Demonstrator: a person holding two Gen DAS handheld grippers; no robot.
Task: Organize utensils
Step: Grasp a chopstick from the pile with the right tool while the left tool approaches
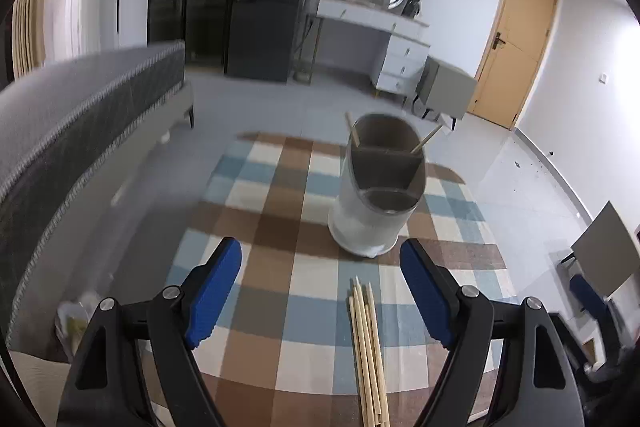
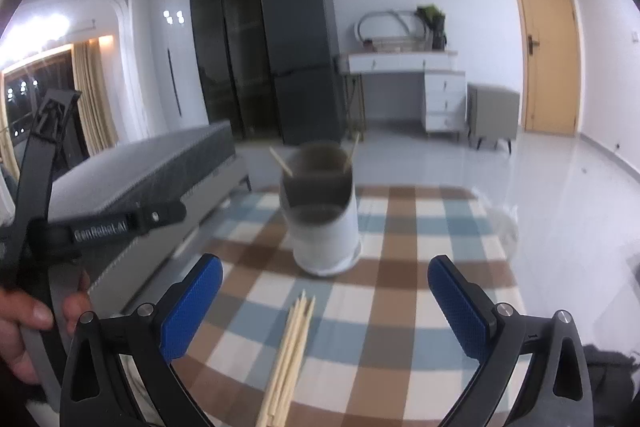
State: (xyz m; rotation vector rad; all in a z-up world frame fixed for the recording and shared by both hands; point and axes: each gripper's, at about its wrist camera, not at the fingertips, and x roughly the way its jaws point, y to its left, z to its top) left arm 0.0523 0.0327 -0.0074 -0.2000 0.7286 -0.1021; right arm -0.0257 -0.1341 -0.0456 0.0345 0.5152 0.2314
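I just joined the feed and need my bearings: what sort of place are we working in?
It looks like a studio flat or bedroom, not a kitchen proper. A bed stands beside the checked table, a dark fridge and a white desk line the far wall, and a wooden door is at the right.

Each hand-held gripper: black frame; silver screws; blue textured pads; white "GenRobot.AI" lettering.

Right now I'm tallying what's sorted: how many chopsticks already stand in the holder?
2: both in the holder's back compartment, one leaning left, one leaning right. Shorter ones could be hidden inside.
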